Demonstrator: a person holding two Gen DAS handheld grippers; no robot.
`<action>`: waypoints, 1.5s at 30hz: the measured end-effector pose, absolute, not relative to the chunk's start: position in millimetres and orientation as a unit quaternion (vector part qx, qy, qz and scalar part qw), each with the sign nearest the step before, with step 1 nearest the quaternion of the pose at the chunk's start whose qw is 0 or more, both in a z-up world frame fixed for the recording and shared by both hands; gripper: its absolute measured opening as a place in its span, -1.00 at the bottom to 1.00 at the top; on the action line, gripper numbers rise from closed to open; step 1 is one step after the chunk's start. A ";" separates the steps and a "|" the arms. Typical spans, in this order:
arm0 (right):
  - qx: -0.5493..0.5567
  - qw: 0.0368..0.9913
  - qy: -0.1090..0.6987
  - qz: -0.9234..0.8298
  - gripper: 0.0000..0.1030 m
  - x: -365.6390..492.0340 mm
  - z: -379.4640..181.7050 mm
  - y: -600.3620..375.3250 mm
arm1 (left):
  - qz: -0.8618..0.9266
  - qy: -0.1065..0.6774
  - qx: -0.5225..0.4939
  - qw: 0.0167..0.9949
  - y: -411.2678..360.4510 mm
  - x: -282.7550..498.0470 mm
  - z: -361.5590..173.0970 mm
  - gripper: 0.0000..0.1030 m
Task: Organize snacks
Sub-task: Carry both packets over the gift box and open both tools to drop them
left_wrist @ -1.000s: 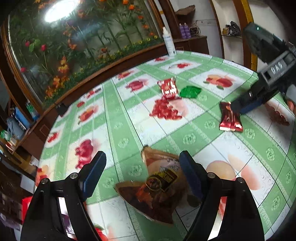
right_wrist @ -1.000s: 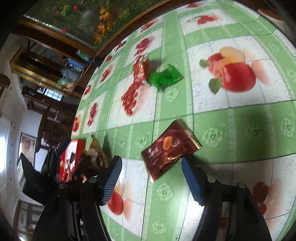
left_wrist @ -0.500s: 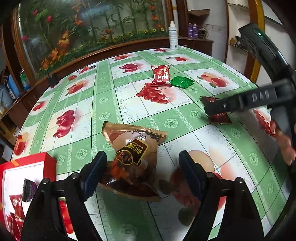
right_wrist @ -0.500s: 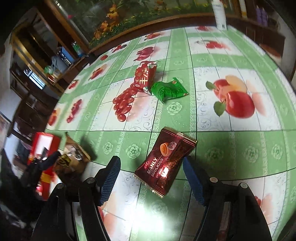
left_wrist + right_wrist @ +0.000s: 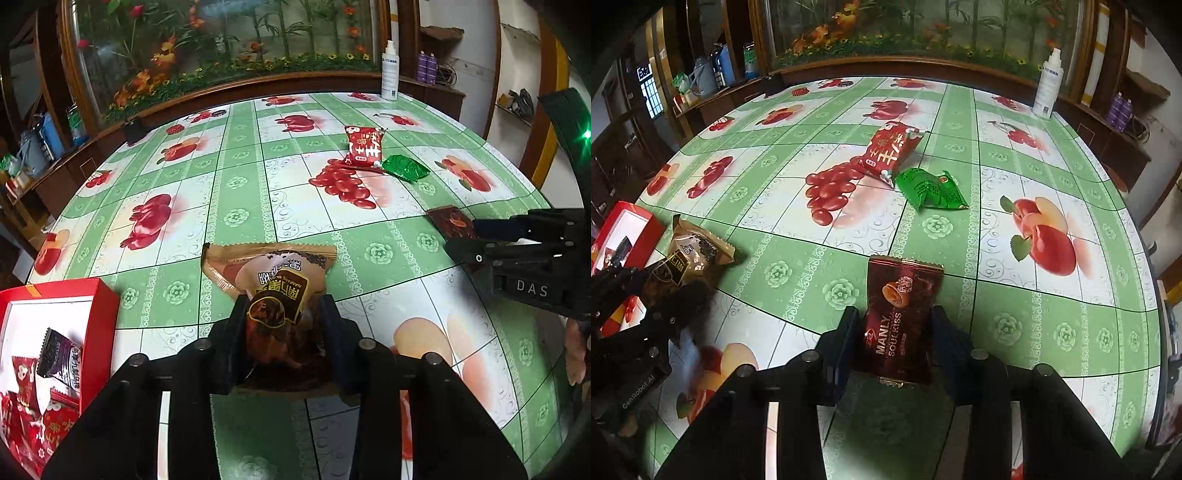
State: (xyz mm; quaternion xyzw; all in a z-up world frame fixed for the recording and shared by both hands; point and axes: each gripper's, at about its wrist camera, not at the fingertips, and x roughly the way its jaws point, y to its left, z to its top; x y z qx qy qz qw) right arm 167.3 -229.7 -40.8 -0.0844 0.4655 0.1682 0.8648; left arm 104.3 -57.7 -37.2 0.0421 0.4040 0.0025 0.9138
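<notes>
A brown snack packet (image 5: 284, 291) lies on the green fruit-print tablecloth (image 5: 236, 218). My left gripper (image 5: 284, 314) is closing on its near half, with both pads against its sides. A dark red "Manly" packet (image 5: 903, 314) sits between the fingers of my right gripper (image 5: 895, 325), which is also closing, pads touching both of its edges. In the left wrist view the right gripper (image 5: 463, 236) reaches in from the right over that dark red packet (image 5: 450, 223). A red packet (image 5: 890, 151) and a green packet (image 5: 931, 190) lie loose farther back.
An open red box (image 5: 105, 302) holding several packets stands at the table's near left corner, also visible as the red box (image 5: 635, 218) in the right wrist view. A white spray bottle (image 5: 1047, 88) stands at the far edge, beside a wooden ledge with a flower display.
Both pairs of jaws have narrowed from wide open onto their packets. Both views have rolled level. The right gripper has shifted so the dark red packet lies straight between its fingers.
</notes>
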 end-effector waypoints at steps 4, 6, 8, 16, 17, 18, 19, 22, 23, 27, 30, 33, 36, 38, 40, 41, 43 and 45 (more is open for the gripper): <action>-0.037 0.859 0.475 0.186 -0.33 174.1 -38.7 -240.0 | -0.007 0.402 0.022 0.915 -53.1 99.6 -34.4 -0.47; -0.022 0.856 0.478 0.194 -0.34 175.5 -38.5 -243.4 | -0.008 0.403 0.016 0.915 -52.4 96.9 -34.0 -0.47; -0.004 0.853 0.480 0.205 -0.35 176.7 -37.4 -245.8 | -0.014 0.404 0.006 0.915 -51.8 93.4 -32.5 -0.48; 0.065 0.835 0.475 0.269 -0.35 177.9 -29.2 -252.9 | -0.045 0.398 -0.030 0.916 -42.8 63.1 -23.7 -0.72; 0.070 0.834 0.476 0.271 -0.35 178.3 -29.0 -253.4 | -0.050 0.395 -0.025 0.917 -42.4 58.9 -22.1 -0.73; 0.075 0.833 0.476 0.272 -0.35 178.9 -29.1 -254.1 | -0.054 0.396 -0.019 0.917 -42.9 55.7 -21.4 -0.73; 0.077 0.833 0.477 0.270 -0.35 179.5 -29.3 -254.3 | -0.055 0.396 -0.014 0.916 -42.7 51.9 -21.2 -0.73; 0.077 0.833 0.479 0.265 -0.35 180.0 -30.4 -253.7 | -0.065 0.410 -0.014 0.910 -41.3 50.5 -23.0 -0.72; 0.076 0.834 0.480 0.263 -0.35 180.0 -30.5 -253.1 | -0.060 0.411 -0.018 0.910 -39.8 51.3 -22.8 -0.72; 0.078 0.834 0.479 0.262 -0.35 180.2 -30.8 -254.9 | -0.053 0.410 -0.007 0.911 -42.5 54.7 -23.5 -0.66; 0.080 0.834 0.480 0.261 -0.35 180.7 -30.2 -256.2 | -0.053 0.420 0.004 0.906 -47.6 61.2 -27.0 -0.26; 0.081 0.835 0.478 0.262 -0.34 179.7 -28.6 -257.3 | -0.043 0.429 0.011 0.902 -53.6 69.3 -32.1 0.29; 0.081 0.836 0.475 0.262 -0.34 179.2 -27.2 -257.5 | -0.035 0.441 0.006 0.897 -52.4 76.4 -36.9 0.19; 0.081 0.837 0.474 0.261 -0.34 179.2 -26.7 -257.8 | -0.028 0.436 0.008 0.900 -48.9 77.0 -35.0 -0.19; 0.082 0.837 0.474 0.262 -0.34 179.3 -26.6 -258.4 | -0.032 0.437 0.006 0.899 -47.3 75.8 -34.4 -0.25; 0.083 0.837 0.473 0.262 -0.34 179.3 -26.4 -258.6 | -0.032 0.437 0.003 0.899 -46.9 73.6 -32.4 -0.32; 0.083 0.838 0.473 0.260 -0.34 179.6 -26.9 -258.7 | -0.028 0.436 0.008 0.900 -49.2 70.9 -31.7 -0.40; 0.084 0.837 0.474 0.259 -0.34 180.1 -27.5 -259.1 | -0.033 0.435 0.006 0.900 -51.1 65.7 -29.3 -0.44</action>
